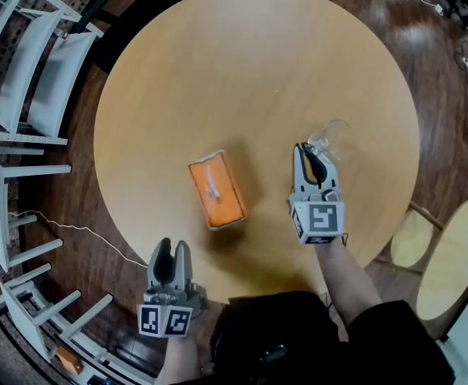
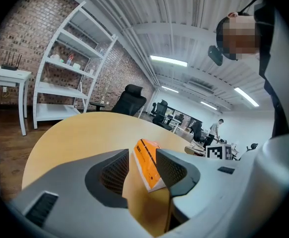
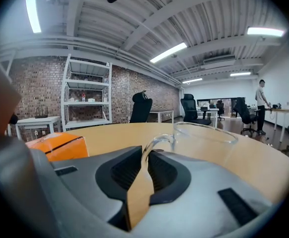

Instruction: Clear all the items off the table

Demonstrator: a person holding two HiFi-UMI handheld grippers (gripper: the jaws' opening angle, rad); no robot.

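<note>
A clear glass mug (image 1: 331,140) stands right of the middle of the round wooden table (image 1: 250,62). My right gripper (image 1: 307,152) is shut on its handle. In the right gripper view the thin curved handle (image 3: 156,142) runs down between the two dark pads of the right gripper (image 3: 144,155), with the mug's bowl (image 3: 203,138) just beyond. An orange box (image 1: 216,189) lies flat near the table's middle. My left gripper (image 1: 172,253) hangs at the table's near edge, open and holding nothing. The orange box (image 2: 151,175) shows beyond its jaws, well apart from them.
White chairs (image 1: 33,62) stand on the wooden floor left of the table, with a thin cable (image 1: 65,227) lying beside them. A round light stool (image 1: 458,255) is at the right. A white shelf unit (image 2: 70,78) stands against a brick wall far off.
</note>
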